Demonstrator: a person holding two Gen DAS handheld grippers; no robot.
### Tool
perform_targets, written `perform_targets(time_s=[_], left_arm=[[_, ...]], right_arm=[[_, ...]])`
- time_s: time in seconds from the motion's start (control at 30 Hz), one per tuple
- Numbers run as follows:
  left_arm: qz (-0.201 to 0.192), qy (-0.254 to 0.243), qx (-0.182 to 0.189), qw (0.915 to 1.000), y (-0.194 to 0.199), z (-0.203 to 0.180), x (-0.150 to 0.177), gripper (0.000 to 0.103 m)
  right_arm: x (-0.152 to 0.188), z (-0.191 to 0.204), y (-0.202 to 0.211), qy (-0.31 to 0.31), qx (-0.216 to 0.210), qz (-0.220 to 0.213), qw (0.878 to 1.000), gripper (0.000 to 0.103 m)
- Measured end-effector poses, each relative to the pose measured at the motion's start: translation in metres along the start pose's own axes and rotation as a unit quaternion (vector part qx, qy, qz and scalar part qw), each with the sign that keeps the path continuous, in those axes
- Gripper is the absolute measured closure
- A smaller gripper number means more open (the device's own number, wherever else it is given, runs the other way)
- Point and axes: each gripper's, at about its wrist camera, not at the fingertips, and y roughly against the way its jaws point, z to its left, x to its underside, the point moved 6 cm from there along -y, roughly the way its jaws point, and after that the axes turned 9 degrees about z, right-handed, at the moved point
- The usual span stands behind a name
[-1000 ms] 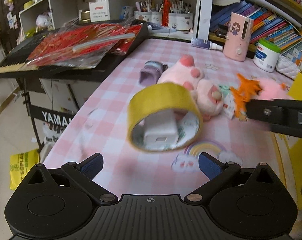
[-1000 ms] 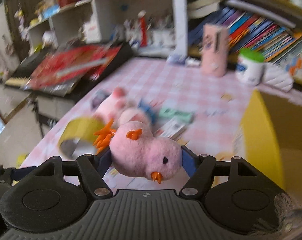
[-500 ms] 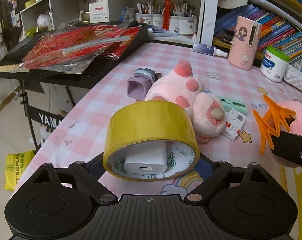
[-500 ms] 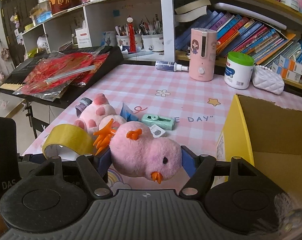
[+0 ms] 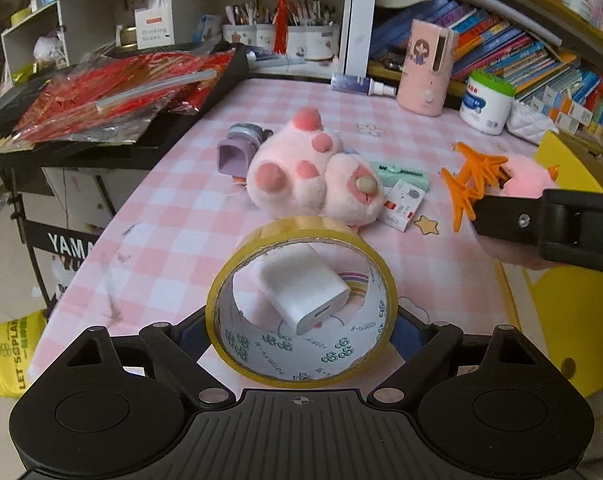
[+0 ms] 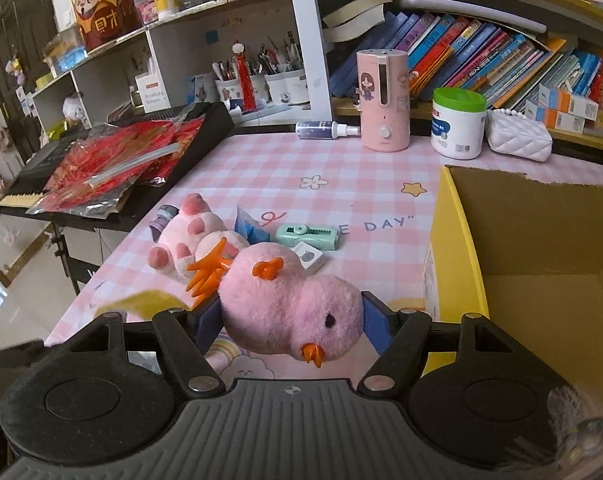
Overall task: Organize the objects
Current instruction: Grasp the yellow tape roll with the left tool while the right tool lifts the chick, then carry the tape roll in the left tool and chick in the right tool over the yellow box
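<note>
Left gripper (image 5: 299,330) is clamped on the yellow tape roll (image 5: 300,305), both fingers pressed against its outer sides, the roll tipped so its open core faces us. Through that core you can see the white charger block (image 5: 304,287) lying on the tablecloth. Over on the right, the right gripper (image 6: 289,316) is squeezed shut on the pink plush chick (image 6: 289,306), which hangs sideways between the pads, beak toward the camera, orange feet pointing off to the left.

Moving outward: the pink checked tablecloth (image 6: 333,168) carries a big pink plush paw toy (image 5: 309,174) just beyond the tape roll, with a purple holder (image 5: 237,150) tucked at its far left side. Beside the plush sit a mint green correction-tape dispenser (image 6: 307,236) and a small white card box (image 6: 309,257), close together. The yellow cardboard box (image 6: 457,248) stands open at the table's right edge, right next to the chick.

Further back, a pink humidifier (image 6: 383,100), a green-lidded white tub (image 6: 457,124) and a spray bottle (image 6: 325,130) line the rear edge under shelves of books (image 6: 481,60). Left of the table, a black keyboard (image 6: 113,168) is covered with red foil packets (image 6: 117,160).
</note>
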Motion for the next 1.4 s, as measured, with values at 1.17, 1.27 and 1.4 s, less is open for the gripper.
perform_targets(time_s=[1.17, 1.27, 1.4], left_arm=[[-0.069, 0.012, 0.018, 0.9974, 0.093, 0.039, 0.059, 0.013], [-0.066, 0.009, 0.022, 0.9975, 0.101, 0.041, 0.070, 0.013], [-0.064, 0.002, 0.026, 0.9976, 0.113, 0.044, 0.085, 0.013]], right_arm=[[0.058, 0.045, 0.058, -0.016, -0.009, -0.017, 1.000, 0.034], [0.068, 0.047, 0.066, -0.024, -0.006, -0.014, 1.000, 0.034], [0.085, 0.050, 0.078, -0.035, -0.001, -0.013, 0.999, 0.034]])
